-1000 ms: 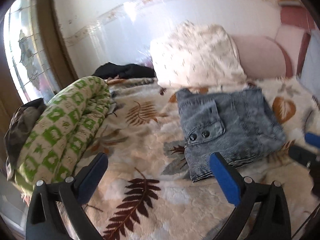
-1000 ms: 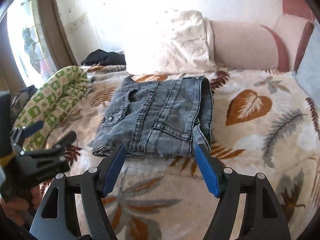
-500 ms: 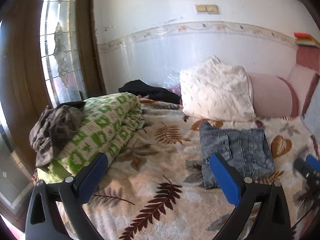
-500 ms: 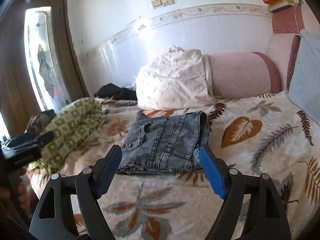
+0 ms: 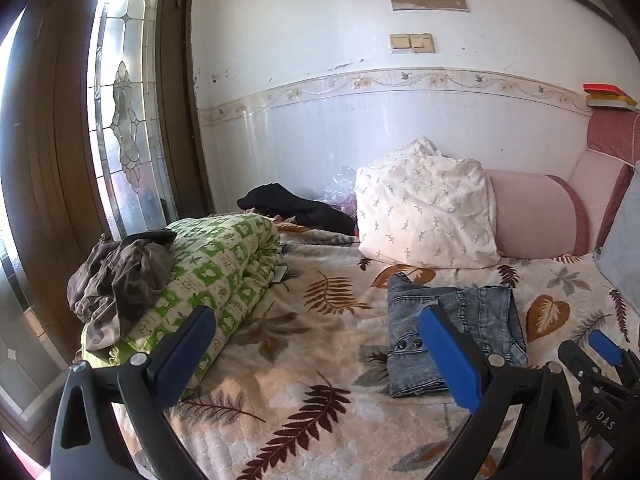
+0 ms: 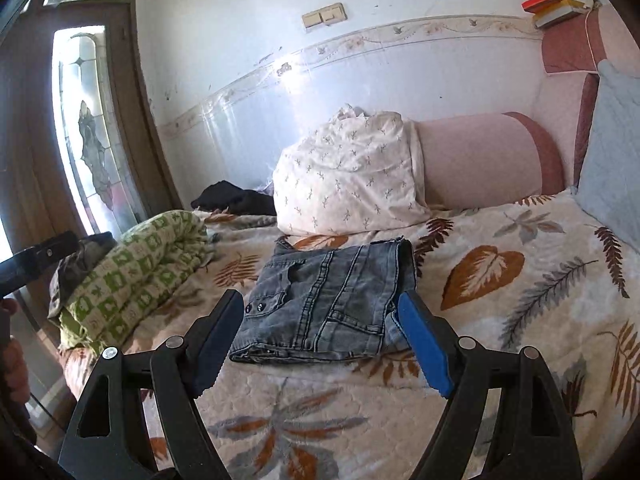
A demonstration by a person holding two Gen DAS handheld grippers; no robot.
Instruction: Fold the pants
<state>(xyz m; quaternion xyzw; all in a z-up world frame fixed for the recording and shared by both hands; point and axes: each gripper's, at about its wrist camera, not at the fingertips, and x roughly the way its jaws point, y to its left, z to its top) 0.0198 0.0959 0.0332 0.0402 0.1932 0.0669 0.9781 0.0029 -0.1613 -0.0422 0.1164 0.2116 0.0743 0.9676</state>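
Fingers of left gripper (image 5: 316, 354) and right gripper (image 6: 320, 338) both spread wide, nothing between them, both held above the bed (image 6: 500, 320). Pants (image 6: 328, 300) lie folded into a compact denim stack on the leaf-print bedspread, just in front of the white pillow (image 6: 352, 176). Rolled green-and-white quilt (image 5: 212, 276) sits to their left, well apart.

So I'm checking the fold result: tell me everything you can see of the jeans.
The jeans are grey-blue washed denim, folded into a compact, roughly square stack with visible seams, a pocket and two dark buttons at the left edge. They lie flat on the leaf-print bedspread, just before the white pillow. Neither hand-held gripper touches them.
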